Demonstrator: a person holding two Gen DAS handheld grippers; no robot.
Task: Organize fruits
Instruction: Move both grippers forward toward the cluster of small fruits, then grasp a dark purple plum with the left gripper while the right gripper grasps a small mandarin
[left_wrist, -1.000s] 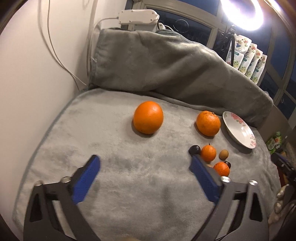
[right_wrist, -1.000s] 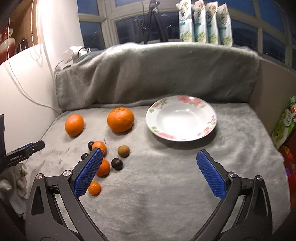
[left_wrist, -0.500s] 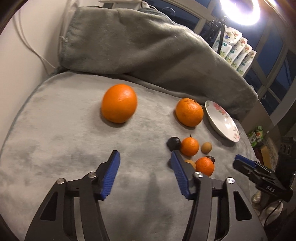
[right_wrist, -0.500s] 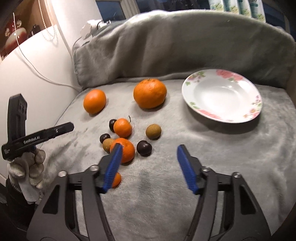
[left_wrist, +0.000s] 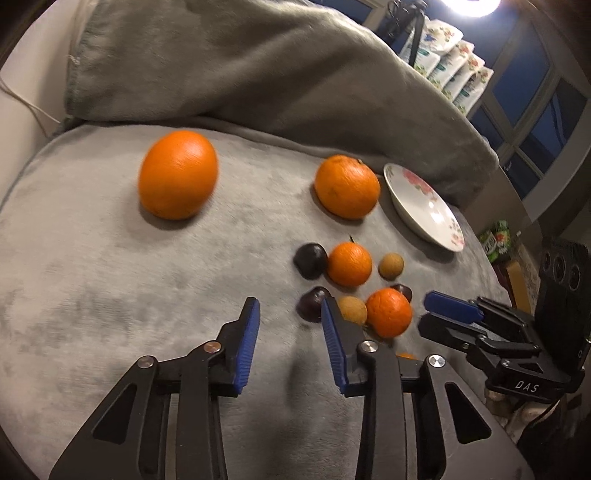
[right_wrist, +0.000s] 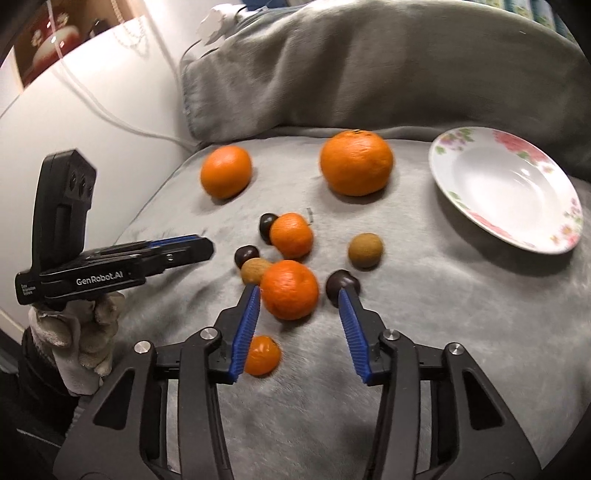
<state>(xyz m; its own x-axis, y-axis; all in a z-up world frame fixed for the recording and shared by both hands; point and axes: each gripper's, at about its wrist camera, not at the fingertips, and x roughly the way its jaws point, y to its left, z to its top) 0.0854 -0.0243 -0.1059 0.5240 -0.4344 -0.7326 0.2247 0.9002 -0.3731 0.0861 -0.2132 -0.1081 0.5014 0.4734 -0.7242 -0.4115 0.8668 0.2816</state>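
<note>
Both tools tilt downward, jaws closing with nothing pressed between the blue pads. The left tool (left_wrist: 290, 306) has the narrower gap. The right tool (right_wrist: 299, 293) is wider. A gloved hand (right_wrist: 79, 332) at nine o'clock grips the left tool's handle.

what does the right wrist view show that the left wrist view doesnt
Only the right wrist view: a gloved hand holding the left claw, a white power strip, and all of the small tangerine by its own fingers.

Only the left wrist view: a bright lamp, patterned pouches at the window, and the right claw from the side.

Both: two big oranges, the empty floral plate, and the cluster of small fruits on the grey blanket.
</note>
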